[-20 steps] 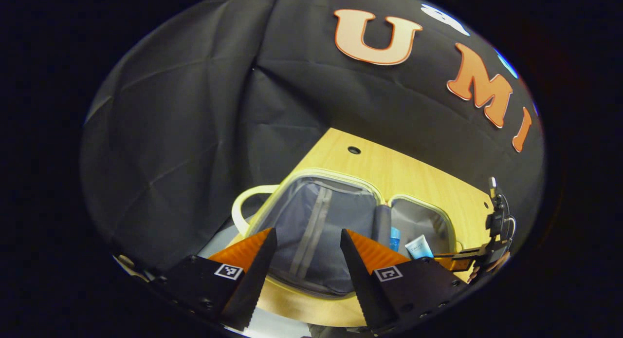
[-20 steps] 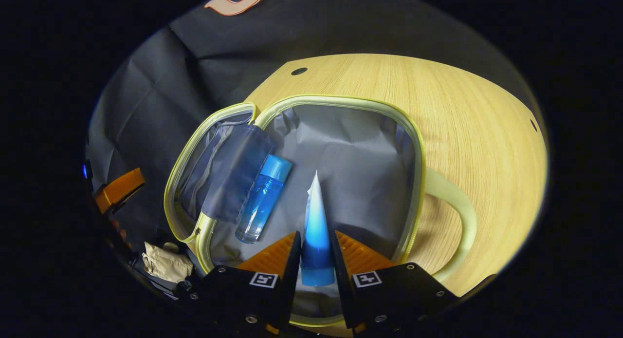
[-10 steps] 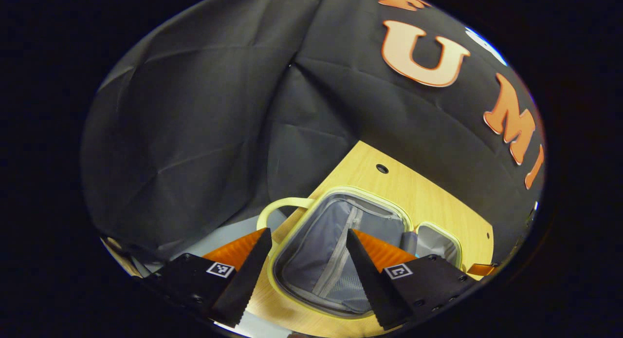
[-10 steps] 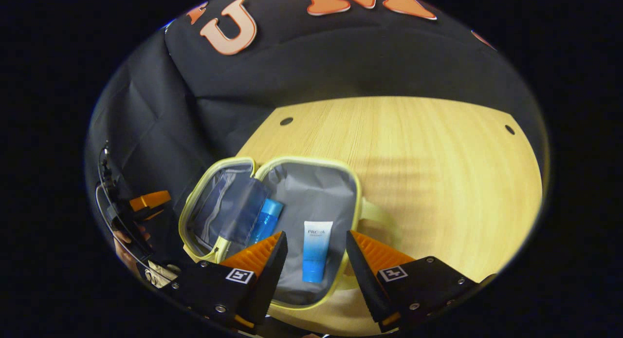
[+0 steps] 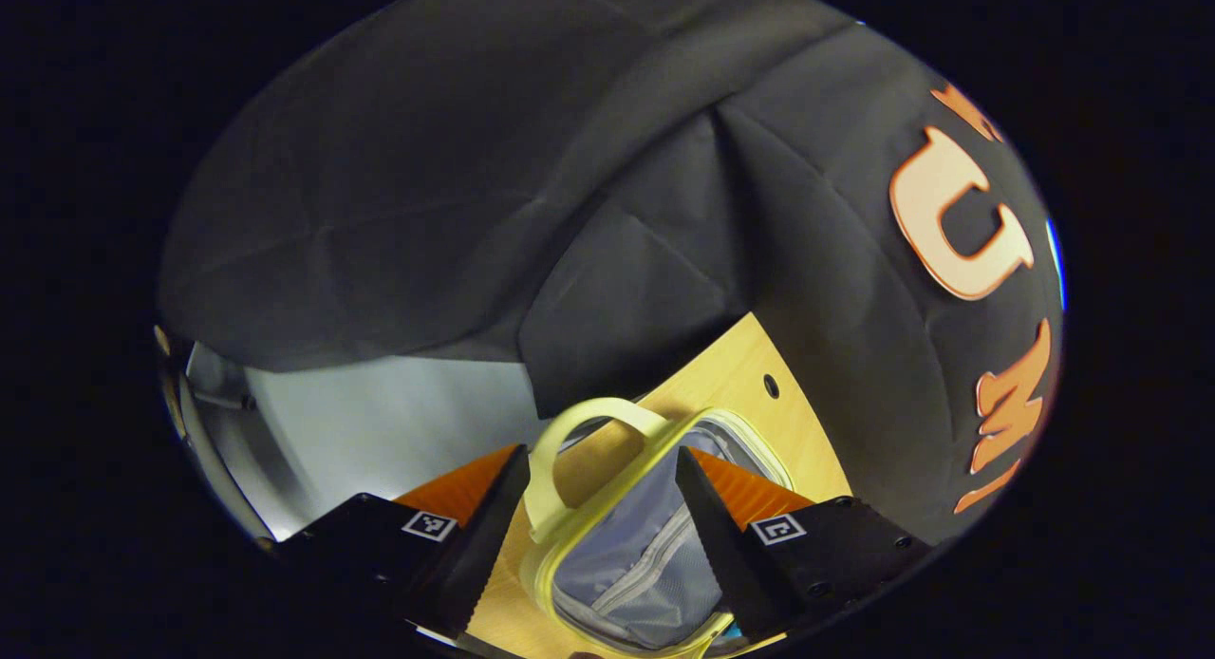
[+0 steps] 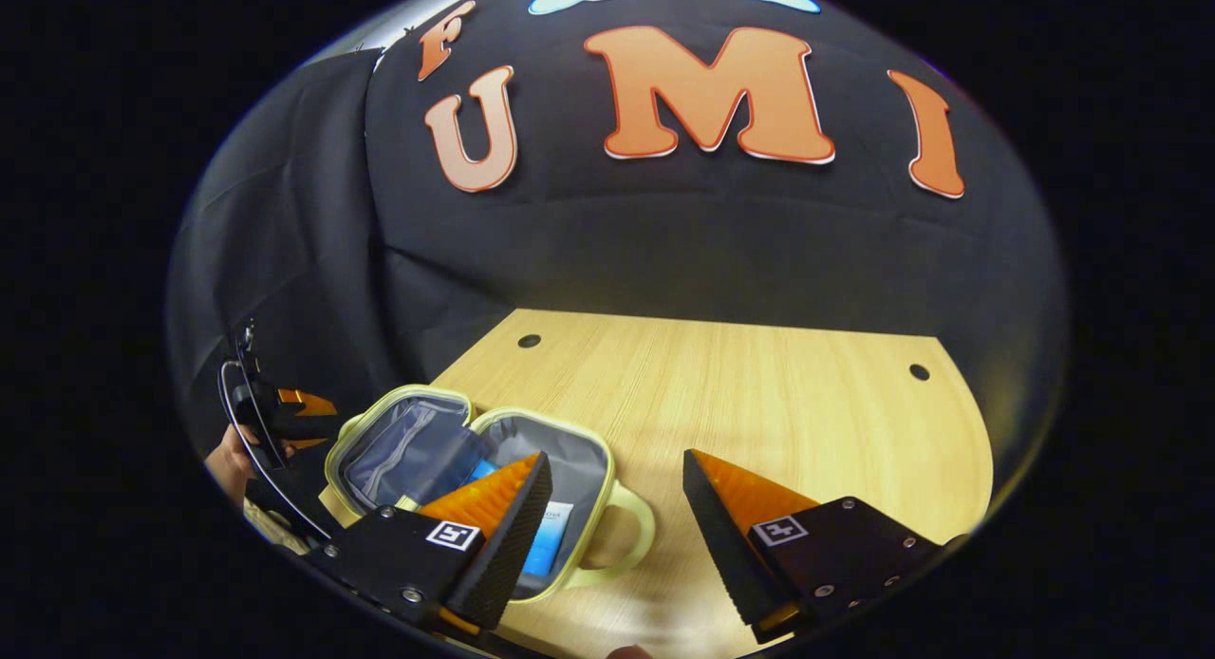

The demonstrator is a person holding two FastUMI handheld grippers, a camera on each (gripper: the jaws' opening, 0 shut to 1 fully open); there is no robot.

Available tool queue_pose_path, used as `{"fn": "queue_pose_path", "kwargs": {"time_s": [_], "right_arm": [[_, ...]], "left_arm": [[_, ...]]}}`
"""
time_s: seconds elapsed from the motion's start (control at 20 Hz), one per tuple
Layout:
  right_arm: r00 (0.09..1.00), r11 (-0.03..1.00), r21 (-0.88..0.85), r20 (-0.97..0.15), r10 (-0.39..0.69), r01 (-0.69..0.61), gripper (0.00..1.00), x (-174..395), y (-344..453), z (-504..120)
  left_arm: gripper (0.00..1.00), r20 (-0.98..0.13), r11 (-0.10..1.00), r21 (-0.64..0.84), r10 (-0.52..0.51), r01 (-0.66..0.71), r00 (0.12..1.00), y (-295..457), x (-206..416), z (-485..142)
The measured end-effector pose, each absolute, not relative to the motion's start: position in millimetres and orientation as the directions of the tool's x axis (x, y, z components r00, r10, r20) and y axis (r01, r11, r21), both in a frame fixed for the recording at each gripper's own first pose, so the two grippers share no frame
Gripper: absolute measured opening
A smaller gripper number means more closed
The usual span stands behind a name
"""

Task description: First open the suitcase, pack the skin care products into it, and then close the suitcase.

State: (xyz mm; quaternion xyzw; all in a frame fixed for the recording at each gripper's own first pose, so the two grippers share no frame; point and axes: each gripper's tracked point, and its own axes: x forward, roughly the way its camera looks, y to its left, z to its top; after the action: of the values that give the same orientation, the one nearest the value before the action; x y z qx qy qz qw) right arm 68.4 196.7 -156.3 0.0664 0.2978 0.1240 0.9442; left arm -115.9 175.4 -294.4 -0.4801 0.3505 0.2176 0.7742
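The wooden table is seen with the suitcase lying open on its left part, grey lining up and a pale yellow handle at each end. A blue-and-white tube is seen inside. The right gripper is held spread wide with nothing between its fingers. The left gripper is likewise held spread, empty, above the suitcase's handle.

Wooden table, black cloth wall
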Motion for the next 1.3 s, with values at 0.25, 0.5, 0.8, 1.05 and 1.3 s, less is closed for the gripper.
{"fn": "queue_pose_path", "kwargs": {"time_s": [0.25, 0.5, 0.8, 1.05, 1.3], "right_arm": [[0.821, 0.967, 0.157, -0.511, 0.254, -0.201, 0.9, 68, 181, -134], [0.807, 0.963, 0.163, -0.526, 0.268, -0.214, 0.9, 62, 180, -139], [0.808, 0.963, 0.18, -0.525, 0.267, -0.201, 0.9, 61, 176, -135], [0.822, 0.961, 0.18, -0.5, 0.271, -0.207, 0.9, 60, 177, -128], [0.84, 0.961, 0.177, -0.469, 0.272, -0.212, 0.9, 63, 181, -123]], "left_arm": [[0.95, -0.755, 0.306, -0.644, -0.104, -0.701, 0.647, 175, -120, -329], [0.74, -0.674, 0.141, -0.738, -0.212, -0.66, 0.708, 170, -113, -342], [0.08, -0.611, 0.183, -0.791, -0.174, -0.584, 0.773, 169, -94, -352], [0.05, -0.471, 0.245, -0.871, -0.17, -0.426, 0.865, 178, -113, -278], [0.05, -0.362, 0.381, -0.885, -0.2, -0.268, 0.91, 162, -107, -188]]}}
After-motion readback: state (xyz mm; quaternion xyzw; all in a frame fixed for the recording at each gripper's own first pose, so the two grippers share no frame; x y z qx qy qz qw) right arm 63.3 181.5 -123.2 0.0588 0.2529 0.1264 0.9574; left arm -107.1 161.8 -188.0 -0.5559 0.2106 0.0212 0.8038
